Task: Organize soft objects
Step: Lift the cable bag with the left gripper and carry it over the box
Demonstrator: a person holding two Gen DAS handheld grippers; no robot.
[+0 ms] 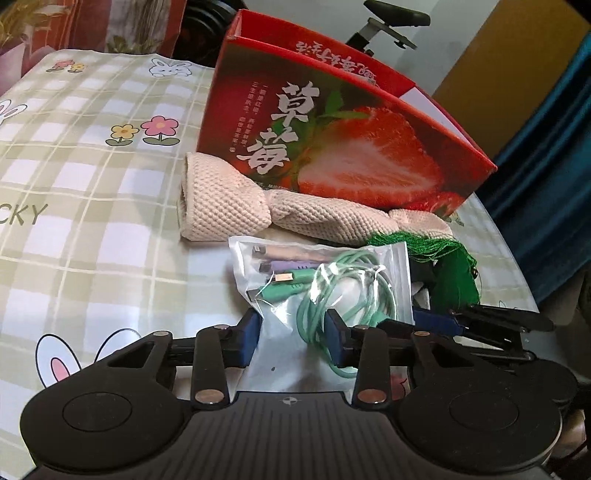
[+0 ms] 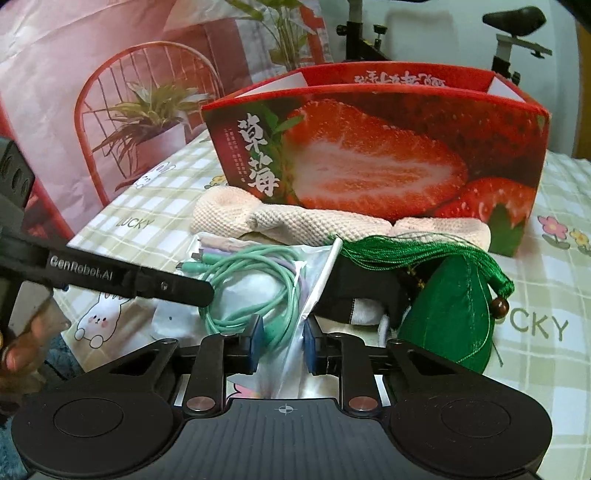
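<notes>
A clear zip bag [image 1: 332, 280] of mint and lilac cables lies on the checked tablecloth. My left gripper [image 1: 293, 339] straddles its near end with both blue pads apart from the flat plastic. My right gripper [image 2: 282, 343] is shut on the bag's [image 2: 251, 280] right edge, which stands up crumpled with cable between the pads. Beyond the bag, a beige knitted band [image 1: 229, 206] [image 2: 295, 221] lies against the red strawberry box [image 1: 351, 147] [image 2: 369, 155]. To the right sit a green tasselled pouch [image 1: 454, 277] [image 2: 454, 314] and a black-and-white soft item [image 2: 354, 295], partly hidden.
The open-topped box stands at the back of the table [image 1: 92, 184], whose rounded edge runs close on the right. A hand [image 2: 22, 350] holds the left gripper's handle at the left edge. A pink printed backdrop [image 2: 74, 74] and an exercise-bike seat [image 2: 513, 18] stand behind.
</notes>
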